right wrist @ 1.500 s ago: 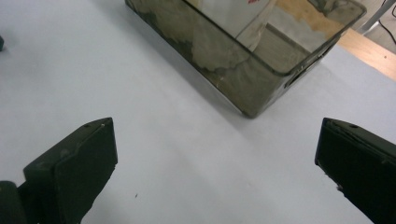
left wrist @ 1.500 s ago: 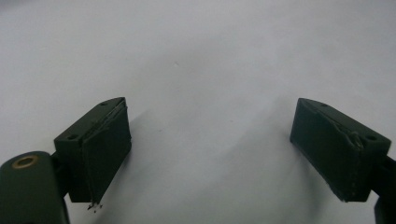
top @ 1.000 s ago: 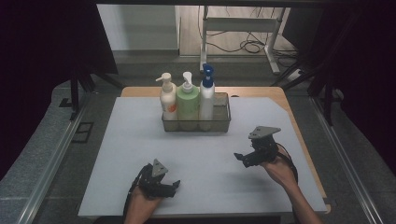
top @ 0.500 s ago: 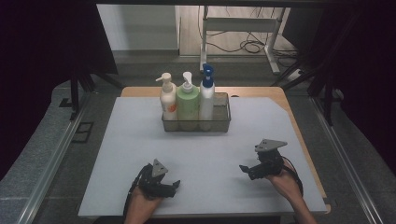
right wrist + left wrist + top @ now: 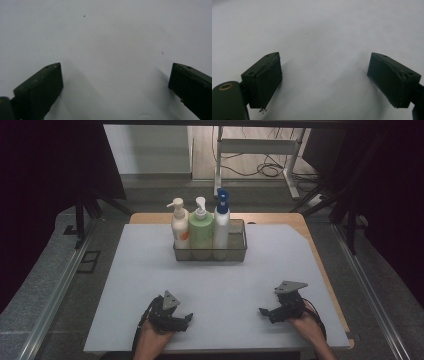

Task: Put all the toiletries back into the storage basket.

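Three pump bottles stand upright in a clear bin (image 5: 235, 254) at the back middle of the white board: a cream one (image 5: 180, 227), a green one (image 5: 201, 230) and a white one with a blue pump (image 5: 221, 222). My left gripper (image 5: 184, 320) rests open near the board's front edge, left of centre. My right gripper (image 5: 267, 312) rests open at the front right. In the left gripper view the left gripper (image 5: 324, 85) has its jaws spread over bare board. The right gripper (image 5: 115, 92) in the right gripper view is spread the same way, holding nothing.
The white board (image 5: 150, 275) lies on a wooden table (image 5: 310, 235) whose edge shows at the right and back. Metal rails (image 5: 370, 285) run along both sides. A white stand and cables (image 5: 260, 167) sit on the floor beyond the table.
My right gripper has drawn back toward the front edge and lowered onto the board. The left gripper has stayed put.
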`<state>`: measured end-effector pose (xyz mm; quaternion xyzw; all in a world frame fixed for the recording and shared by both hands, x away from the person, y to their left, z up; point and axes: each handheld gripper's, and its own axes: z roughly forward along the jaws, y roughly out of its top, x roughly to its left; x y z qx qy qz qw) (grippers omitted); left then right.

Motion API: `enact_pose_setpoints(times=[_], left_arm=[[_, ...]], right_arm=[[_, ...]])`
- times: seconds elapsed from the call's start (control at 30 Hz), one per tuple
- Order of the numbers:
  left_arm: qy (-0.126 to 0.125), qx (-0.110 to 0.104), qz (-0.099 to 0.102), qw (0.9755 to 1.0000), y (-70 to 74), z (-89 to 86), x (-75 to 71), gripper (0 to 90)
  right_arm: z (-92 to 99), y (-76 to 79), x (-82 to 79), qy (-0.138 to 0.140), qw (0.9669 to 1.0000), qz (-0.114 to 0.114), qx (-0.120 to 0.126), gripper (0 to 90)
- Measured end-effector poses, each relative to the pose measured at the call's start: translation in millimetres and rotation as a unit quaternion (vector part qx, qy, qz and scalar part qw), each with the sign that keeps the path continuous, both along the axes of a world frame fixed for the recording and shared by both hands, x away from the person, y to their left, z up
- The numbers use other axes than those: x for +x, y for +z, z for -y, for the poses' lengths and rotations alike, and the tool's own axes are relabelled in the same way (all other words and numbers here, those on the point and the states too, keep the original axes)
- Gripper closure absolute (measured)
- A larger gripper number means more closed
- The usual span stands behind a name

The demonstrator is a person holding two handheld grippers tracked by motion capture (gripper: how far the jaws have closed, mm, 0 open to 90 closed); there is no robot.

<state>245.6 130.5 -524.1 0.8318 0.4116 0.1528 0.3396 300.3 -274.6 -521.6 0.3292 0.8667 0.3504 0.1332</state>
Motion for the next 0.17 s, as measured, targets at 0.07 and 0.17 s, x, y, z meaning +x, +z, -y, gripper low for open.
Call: enact_pose_setpoints(times=[0.07, 0.17], left_arm=[[0.000, 0.000, 0.000, 1.0000, 0.0, 0.0, -0.1, 11.9], [0.000, 0.000, 0.000, 1.0000, 0.0, 0.1, -0.1, 11.9]], right_arm=[[0.2, -0.6, 0.0, -0.001, 1.0000, -0.001, 0.000, 0.0], [-0.1, -1.0, -0.7, 0.000, 1.0000, 0.001, -0.003, 0.0]])
